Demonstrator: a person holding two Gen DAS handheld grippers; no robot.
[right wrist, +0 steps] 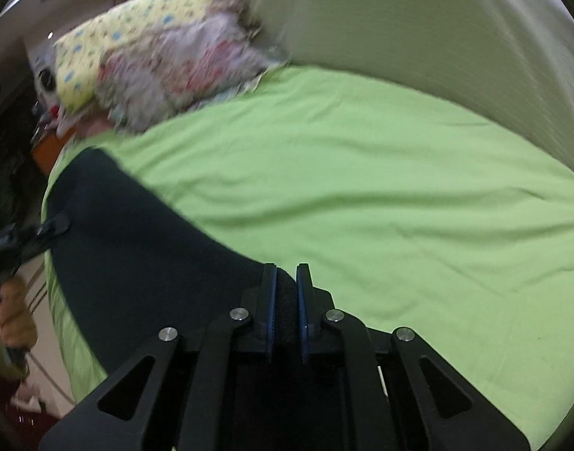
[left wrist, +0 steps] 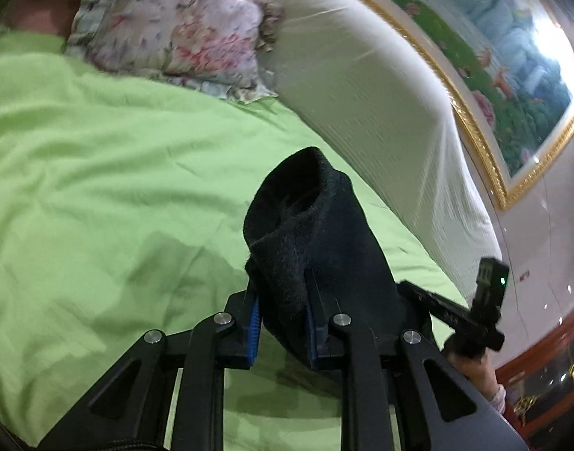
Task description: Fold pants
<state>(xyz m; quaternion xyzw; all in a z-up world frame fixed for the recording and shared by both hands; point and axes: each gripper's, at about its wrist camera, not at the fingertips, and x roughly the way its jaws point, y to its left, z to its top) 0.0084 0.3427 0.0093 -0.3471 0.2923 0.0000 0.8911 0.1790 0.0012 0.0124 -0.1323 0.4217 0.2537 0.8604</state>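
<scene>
Right, here we are on a bed, and the green sheet (left wrist: 99, 173) fills the whole left side, rumpled, soft creases running across it. At about eleven o'clock in the left wrist view a flowered pillow (left wrist: 174, 26) lies on the sheet, blurred, touching the long white bolster (left wrist: 362, 86) that sweeps from twelve down to four o'clock. Beyond the bolster, at two o'clock, a gold-framed picture (left wrist: 512, 75) hangs on the pale wall, with a bright glare on it. Reddish wood trim shows low at four o'clock.

Centre of that view: the left gripper (left wrist: 281, 323) is clamped on the black pants (left wrist: 305, 225), a bunched fold of dark fabric standing up between its blue pads (left wrist: 253, 330), lifted clear of the sheet.

Over to the right wrist view. At nine o'clock a hand (right wrist: 8, 315) grips a black handle at the bed's edge. The pants (right wrist: 136, 248) spread from nine o'clock down to six, draped over the sheet's left edge. At eleven o'clock a yellow patterned pillow (right wrist: 129, 34) sits behind the flowered one (right wrist: 181, 75). The right gripper (right wrist: 285, 300) is pinched tight on a pants edge at six o'clock. Green sheet (right wrist: 399, 206) runs bare out to three o'clock, the bolster (right wrist: 418, 37) along the top.
</scene>
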